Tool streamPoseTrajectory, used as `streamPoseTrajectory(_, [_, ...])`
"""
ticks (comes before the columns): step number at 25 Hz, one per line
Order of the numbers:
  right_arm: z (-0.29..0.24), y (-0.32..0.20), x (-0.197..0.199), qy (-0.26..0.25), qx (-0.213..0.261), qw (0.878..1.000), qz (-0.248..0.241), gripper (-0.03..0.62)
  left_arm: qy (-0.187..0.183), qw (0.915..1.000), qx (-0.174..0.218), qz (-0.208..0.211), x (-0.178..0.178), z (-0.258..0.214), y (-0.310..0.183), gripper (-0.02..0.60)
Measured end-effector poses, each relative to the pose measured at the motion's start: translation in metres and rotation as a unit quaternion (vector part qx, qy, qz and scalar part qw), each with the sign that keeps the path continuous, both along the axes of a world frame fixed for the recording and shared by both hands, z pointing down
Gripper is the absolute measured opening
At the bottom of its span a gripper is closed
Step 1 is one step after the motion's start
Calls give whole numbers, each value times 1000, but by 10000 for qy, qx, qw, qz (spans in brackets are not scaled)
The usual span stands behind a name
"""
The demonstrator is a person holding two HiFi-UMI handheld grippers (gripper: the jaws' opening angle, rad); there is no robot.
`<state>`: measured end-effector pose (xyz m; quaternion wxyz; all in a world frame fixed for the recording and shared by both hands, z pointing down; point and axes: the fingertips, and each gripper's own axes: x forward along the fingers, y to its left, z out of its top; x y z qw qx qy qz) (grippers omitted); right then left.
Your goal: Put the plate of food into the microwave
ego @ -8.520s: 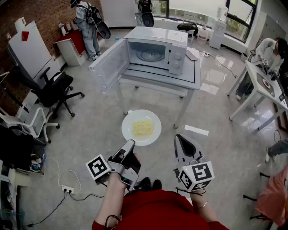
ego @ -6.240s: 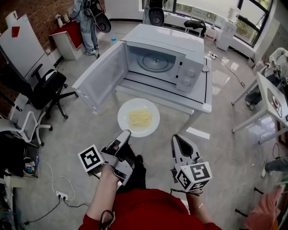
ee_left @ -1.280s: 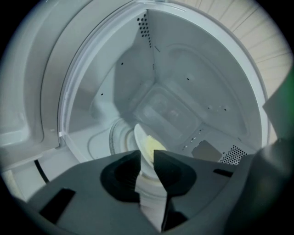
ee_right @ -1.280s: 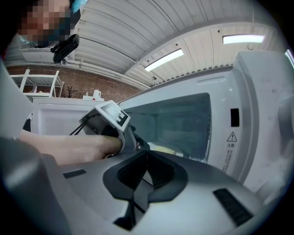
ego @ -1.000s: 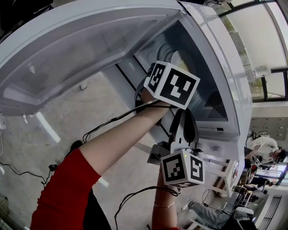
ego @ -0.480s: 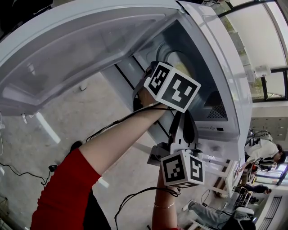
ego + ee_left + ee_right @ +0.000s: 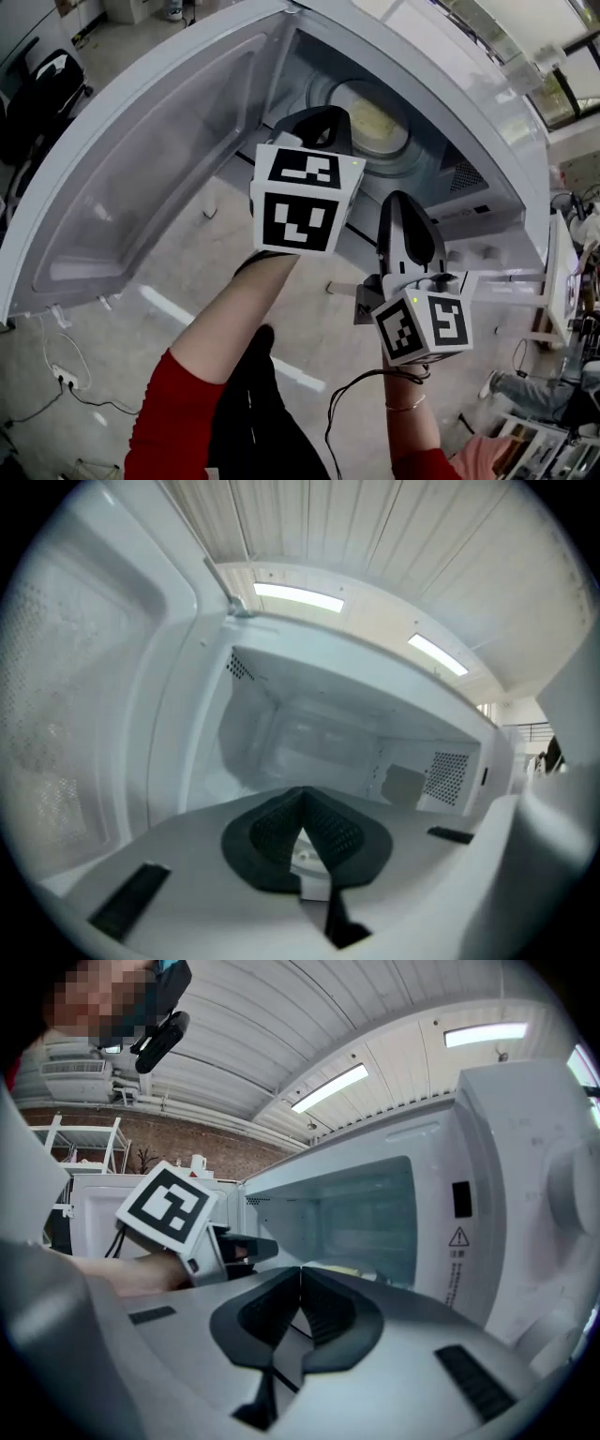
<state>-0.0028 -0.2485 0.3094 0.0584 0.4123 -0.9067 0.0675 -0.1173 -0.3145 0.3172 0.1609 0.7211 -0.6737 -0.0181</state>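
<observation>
Plate (image 7: 379, 123) sits inside microwave (image 7: 469, 131), door (image 7: 141, 187) wide open; left hand-held gripper (image 7: 317, 120) at cavity mouth, jaws closing together, empty; right hand-held gripper (image 7: 404, 201) shut, empty, outside front edge.

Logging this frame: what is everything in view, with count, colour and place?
microwave: one, white, straight ahead, its door swung open to the left
plate: one, white, on the turntable inside the microwave
food: one portion, yellow, on the plate
office chair: one, black, on the floor at far left
power strip: one, white, on the floor at lower left
left gripper: one, grey with black pads, at the microwave's opening, jaws closing together on nothing
right gripper: one, same colours, outside the microwave near its control panel, jaws together, empty
</observation>
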Motion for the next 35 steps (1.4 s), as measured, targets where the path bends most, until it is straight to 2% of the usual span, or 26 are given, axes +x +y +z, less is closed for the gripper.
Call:
streamPoseTrajectory(2, [-6, 2, 2, -54, -9, 10000, -75, 15, 249, 9993, 204, 208, 5, -7, 14, 9])
streamPoseTrajectory(4, [-9, 7, 4, -199, -59, 9998, -55, 15, 370, 9976, 237, 533, 13, -10, 29, 9])
streamPoseTrajectory(7, [-12, 18, 8, -359, -121, 9993, -30, 15, 343, 9945, 143, 980, 27, -14, 52, 8])
streamPoseTrajectory(10, [-13, 28, 18, -324, -246, 9992, -67, 15, 311, 9923, 58, 1200, 41, -20, 74, 8])
streamPoseTrajectory(13, [-12, 42, 26, -265, -429, 9987, -14, 15, 183, 9896, -89, 1425, 53, -24, 98, 8])
streamPoseTrajectory(19, [-15, 84, 38, -290, -816, 9962, -4, 15, -302, 9797, -485, 1923, 76, -26, 139, 8])
streamPoseTrajectory(28, [-1, 145, 56, -272, -1463, 9887, 187, 14, -230, 9744, -845, 2068, 86, -26, 200, 8])
streamPoseTrajectory(35, [-10, 173, 52, -273, -1412, 9896, -68, 15, -54, 9762, -995, 1927, 80, -26, 234, 8])
